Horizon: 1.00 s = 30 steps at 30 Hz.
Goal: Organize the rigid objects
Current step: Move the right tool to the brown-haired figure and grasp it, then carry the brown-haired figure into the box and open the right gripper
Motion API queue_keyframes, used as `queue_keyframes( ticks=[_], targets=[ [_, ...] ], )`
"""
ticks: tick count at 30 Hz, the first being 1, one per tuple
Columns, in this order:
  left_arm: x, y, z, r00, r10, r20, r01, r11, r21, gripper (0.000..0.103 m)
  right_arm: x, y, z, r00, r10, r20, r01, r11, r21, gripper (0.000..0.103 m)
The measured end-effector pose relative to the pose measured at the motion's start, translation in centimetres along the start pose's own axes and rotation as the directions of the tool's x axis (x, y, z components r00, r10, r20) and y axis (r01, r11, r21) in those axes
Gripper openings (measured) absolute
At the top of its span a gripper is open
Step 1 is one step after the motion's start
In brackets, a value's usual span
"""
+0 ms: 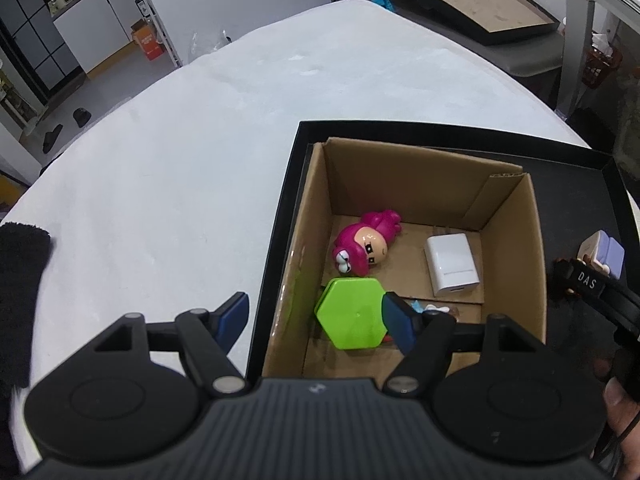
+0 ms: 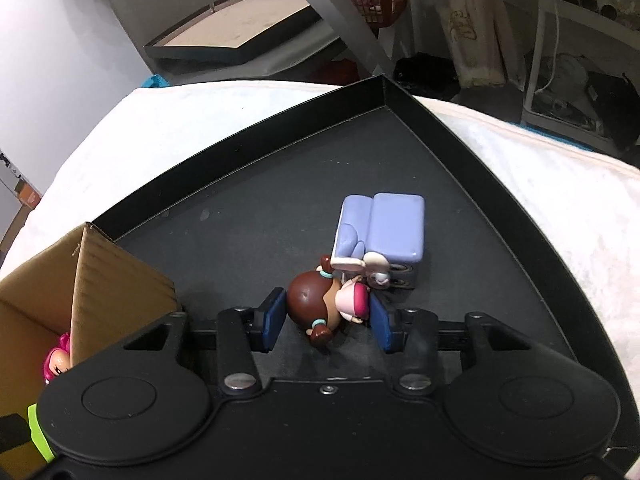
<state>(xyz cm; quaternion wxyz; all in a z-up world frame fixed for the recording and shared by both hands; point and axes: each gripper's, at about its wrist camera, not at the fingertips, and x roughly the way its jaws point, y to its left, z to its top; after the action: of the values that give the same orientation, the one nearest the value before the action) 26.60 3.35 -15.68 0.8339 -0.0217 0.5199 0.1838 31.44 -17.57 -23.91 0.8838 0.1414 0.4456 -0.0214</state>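
**Right gripper closed on figurine; left gripper spread over box**

Right wrist view: the right gripper has its jaws pinching a brown-haired doll figurine at frame centre. The figurine lies on the black tray, attached to a lavender sofa piece.

Left wrist view: the left gripper has its jaws spread, holding nothing, above the cardboard box at centre right. Inside the box lie a pink figurine, a white charger and a green hexagonal case. The tray rests on a white surface.
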Motion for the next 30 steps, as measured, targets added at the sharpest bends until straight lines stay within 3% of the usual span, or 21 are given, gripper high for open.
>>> queue_keyframes(
  ticks=[6,17,30],
  targets=[
    [-1.1,0.6,-0.4,1.000,-0.009,0.005,0.009,1.000,-0.005,0.072,-1.5,-0.8,0.2,1.000,0.021,0.010,-0.022,0.999,0.040,0.044],
    [-2.5,2.5,-0.9,0.999,-0.032,0.020,0.033,0.998,-0.046,0.072,-5.2,-1.0,0.4,0.995,0.072,0.068,-0.073,0.997,0.013,0.044],
    [-2.0,3.6,-1.3,0.995,-0.098,0.024,0.099,0.993,-0.058,0.072,-9.3,1.7,0.8,0.959,0.237,0.158,-0.223,0.969,-0.104,0.044]
  ],
)
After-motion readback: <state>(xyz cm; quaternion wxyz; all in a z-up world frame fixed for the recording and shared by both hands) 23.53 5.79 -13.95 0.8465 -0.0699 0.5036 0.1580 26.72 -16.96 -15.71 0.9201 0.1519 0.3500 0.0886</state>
